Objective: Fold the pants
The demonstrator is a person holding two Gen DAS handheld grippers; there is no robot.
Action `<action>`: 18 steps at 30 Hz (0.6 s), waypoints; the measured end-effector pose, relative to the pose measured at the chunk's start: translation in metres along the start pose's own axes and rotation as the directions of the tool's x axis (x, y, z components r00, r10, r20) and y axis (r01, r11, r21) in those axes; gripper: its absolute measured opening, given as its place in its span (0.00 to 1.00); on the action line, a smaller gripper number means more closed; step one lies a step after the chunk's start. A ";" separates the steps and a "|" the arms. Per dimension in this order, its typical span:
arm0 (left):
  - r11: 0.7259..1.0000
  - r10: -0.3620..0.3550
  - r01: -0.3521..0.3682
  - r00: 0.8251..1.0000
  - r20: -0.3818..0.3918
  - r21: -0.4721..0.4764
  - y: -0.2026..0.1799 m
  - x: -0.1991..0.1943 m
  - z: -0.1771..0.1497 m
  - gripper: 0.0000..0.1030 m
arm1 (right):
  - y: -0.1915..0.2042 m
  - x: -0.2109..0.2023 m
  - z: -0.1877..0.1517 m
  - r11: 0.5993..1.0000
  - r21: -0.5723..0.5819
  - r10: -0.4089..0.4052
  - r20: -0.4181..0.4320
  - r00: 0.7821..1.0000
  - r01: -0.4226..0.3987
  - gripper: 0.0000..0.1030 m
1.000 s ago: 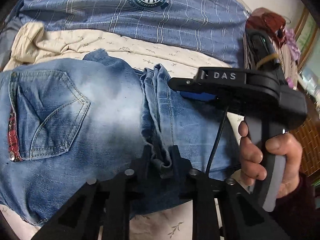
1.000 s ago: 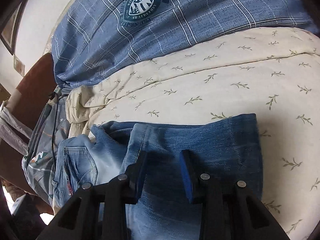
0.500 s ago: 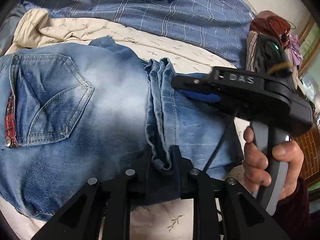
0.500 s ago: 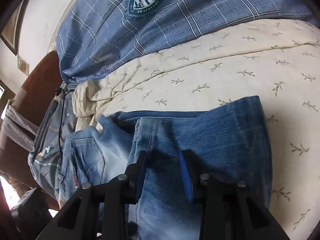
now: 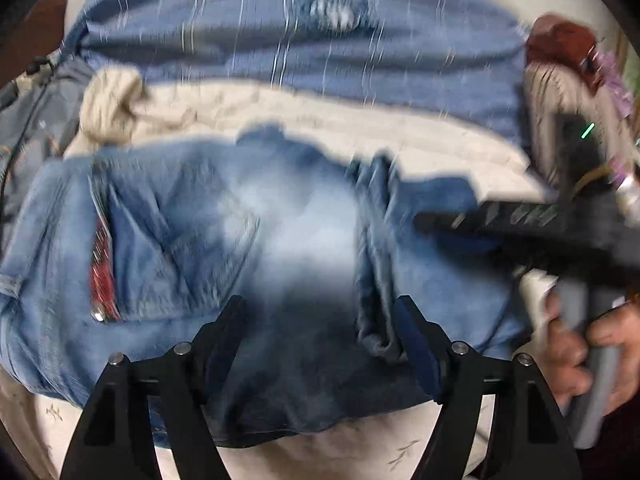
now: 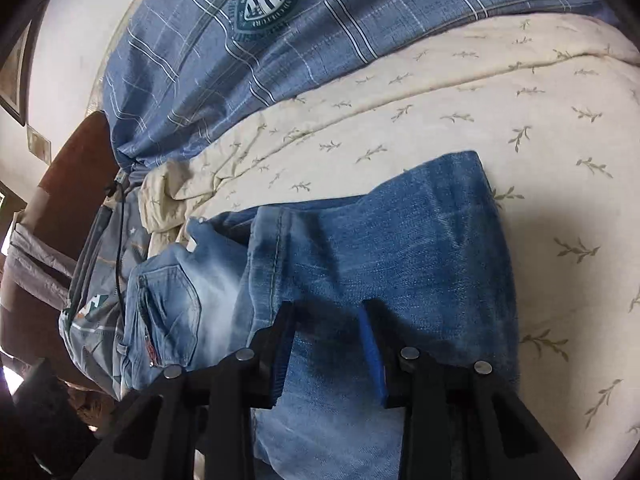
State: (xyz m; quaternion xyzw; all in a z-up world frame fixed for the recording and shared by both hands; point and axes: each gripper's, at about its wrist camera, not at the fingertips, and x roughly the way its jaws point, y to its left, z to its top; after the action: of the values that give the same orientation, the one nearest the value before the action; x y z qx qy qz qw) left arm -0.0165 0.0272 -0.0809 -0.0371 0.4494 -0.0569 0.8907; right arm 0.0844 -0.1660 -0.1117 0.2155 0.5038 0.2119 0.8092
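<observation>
Your left claw [image 5: 320,340] is springing apart right now, jaws opening over the jeans [image 5: 240,240]; nothing pinched, the bunched hem [image 5: 378,320] lies just inside the right-hand finger, free of the pad. That reads as a release: the leg end has been laid over the seat and you're letting it settle. Jeans lie flat on the cream sheet [image 5: 360,128], back pocket [image 5: 176,248] off to the left, the fold's near edge hanging close to the bed's front. Mind that edge; there's little sheet below it. Further right, your right claw [image 6: 326,340] hangs low over the folded leg [image 6: 400,240], jaws part open. I can't tell whether the pads bite cloth or just rest on it; the denim runs flat between them. I'd judge it's pinning the fold while the left lets go. Room to move? Plenty of bare sheet to the right of the leg's cut edge, and the plaid quilt [image 6: 280,40] sits well back. The bag [image 6: 96,280] crowds the left.
</observation>
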 end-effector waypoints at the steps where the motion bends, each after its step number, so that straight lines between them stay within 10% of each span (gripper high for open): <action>1: 1.000 0.017 -0.017 1.000 -0.020 0.007 -0.001 0.005 -0.001 0.74 | 0.001 0.000 0.000 1.000 -0.005 -0.003 0.000 1.000 0.003 0.35; 18: 0.972 0.233 -0.228 0.956 0.175 -0.052 0.006 -0.031 0.003 0.74 | 0.018 -0.044 -0.013 0.991 -0.116 0.079 0.111 0.991 -0.066 0.35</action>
State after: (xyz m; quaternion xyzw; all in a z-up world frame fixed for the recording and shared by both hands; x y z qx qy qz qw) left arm -0.0318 0.0371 -0.0552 -0.0035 0.3690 0.0581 0.9276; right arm 0.0529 -0.1740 -0.0749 0.1999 0.4354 0.2561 0.8396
